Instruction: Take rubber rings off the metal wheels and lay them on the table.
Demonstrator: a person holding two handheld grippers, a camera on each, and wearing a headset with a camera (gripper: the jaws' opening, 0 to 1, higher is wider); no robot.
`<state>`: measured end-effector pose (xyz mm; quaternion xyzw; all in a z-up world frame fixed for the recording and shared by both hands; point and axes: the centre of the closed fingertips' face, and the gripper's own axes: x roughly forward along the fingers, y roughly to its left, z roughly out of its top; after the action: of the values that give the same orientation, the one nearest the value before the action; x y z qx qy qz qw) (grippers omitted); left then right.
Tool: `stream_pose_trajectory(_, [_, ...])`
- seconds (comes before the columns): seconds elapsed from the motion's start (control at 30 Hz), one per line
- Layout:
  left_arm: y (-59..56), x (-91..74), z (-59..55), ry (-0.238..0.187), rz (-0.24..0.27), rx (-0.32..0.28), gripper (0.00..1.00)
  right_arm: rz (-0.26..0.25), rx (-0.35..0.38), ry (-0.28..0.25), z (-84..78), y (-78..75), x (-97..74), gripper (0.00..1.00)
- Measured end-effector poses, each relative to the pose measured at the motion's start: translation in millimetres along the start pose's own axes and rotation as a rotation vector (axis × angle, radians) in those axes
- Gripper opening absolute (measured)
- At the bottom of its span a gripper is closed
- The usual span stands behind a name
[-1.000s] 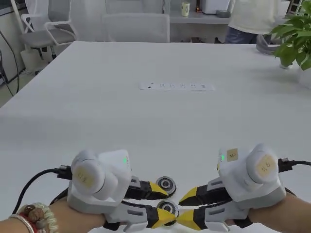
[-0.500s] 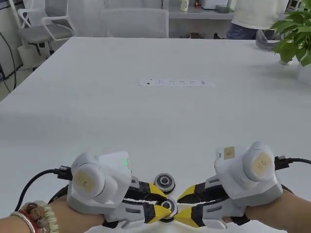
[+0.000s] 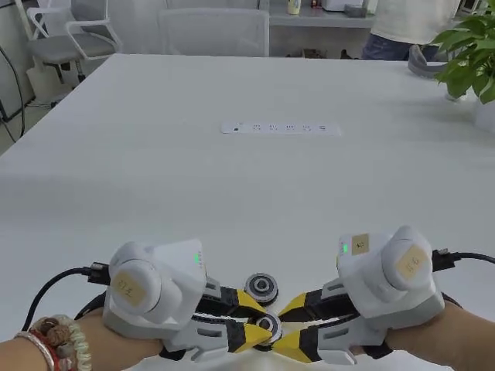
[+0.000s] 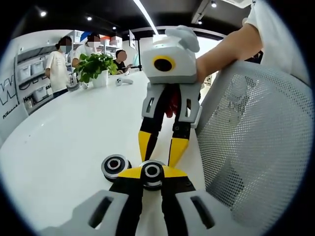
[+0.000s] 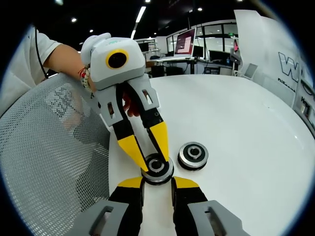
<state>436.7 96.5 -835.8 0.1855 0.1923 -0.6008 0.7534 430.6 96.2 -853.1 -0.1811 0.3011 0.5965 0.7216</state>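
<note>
The left gripper point(image 4: 151, 175) has its yellow-tipped jaws closed against either side of a small metal wheel point(image 4: 151, 172). The right gripper point(image 5: 158, 184) faces it from the opposite side. Its jaws are a little apart, with their tips at the same wheel's rim, and whether they pinch it cannot be told. The wheel lies flat on the white table point(image 3: 232, 201), hub hole facing up, with a dark rubber ring around its edge. It sits at the near edge of the table, just in front of the person. A second wheel point(image 3: 261, 285) lies flat just beyond it, close but not touching, and free of both grippers. A white power strip point(image 3: 280, 128) lies further off at mid-table. A leafy green plant point(image 3: 468, 58) stands at the far right corner.
</note>
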Motion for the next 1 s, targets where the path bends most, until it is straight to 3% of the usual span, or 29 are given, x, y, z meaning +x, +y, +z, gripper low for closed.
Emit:
stream_pose_trajectory(0.17, [-0.3,-0.1,0.1,-0.002,0.0,-0.005,0.08,-0.001,-0.023,0.01,-0.1,-0.1,-0.4,0.17])
stream_pose_trajectory(0.23, [-0.4,0.0,0.1,-0.003,0.0,-0.006,0.08,-0.013,-0.054,0.047,-6.1,-3.0,-1.6,0.11])
stream_pose_trajectory(0.3, [-0.5,0.0,0.0,-0.003,0.0,-0.007,0.08,-0.01,-0.021,0.033,-5.7,-3.2,-2.3,0.08])
stream_pose_trajectory(0.4, [-0.5,0.4,0.3,-0.004,0.0,-0.009,0.08,-0.025,-0.03,0.035,-5.7,-6.3,-3.4,0.03])
stream_pose_trajectory(0.63, [-0.5,0.5,0.3,-0.001,0.001,-0.007,0.08,-0.033,-0.029,0.048,-5.3,-6.7,-4.6,0.0])
stream_pose_trajectory(0.77, [-0.2,1.4,0.7,0.0,0.003,-0.007,0.08,-0.042,0.044,0.045,-5.6,-10.3,-6.5,0.0])
stream_pose_trajectory(0.87, [-0.3,1.4,0.8,-0.001,0.002,-0.006,0.08,-0.038,0.149,0.031,-5.0,-10.7,-8.6,0.0])
stream_pose_trajectory(1.0, [0.0,1.6,0.7,-0.005,0.0,-0.007,0.08,-0.025,0.181,0.017,-3.4,-12.8,-9.7,0.0])
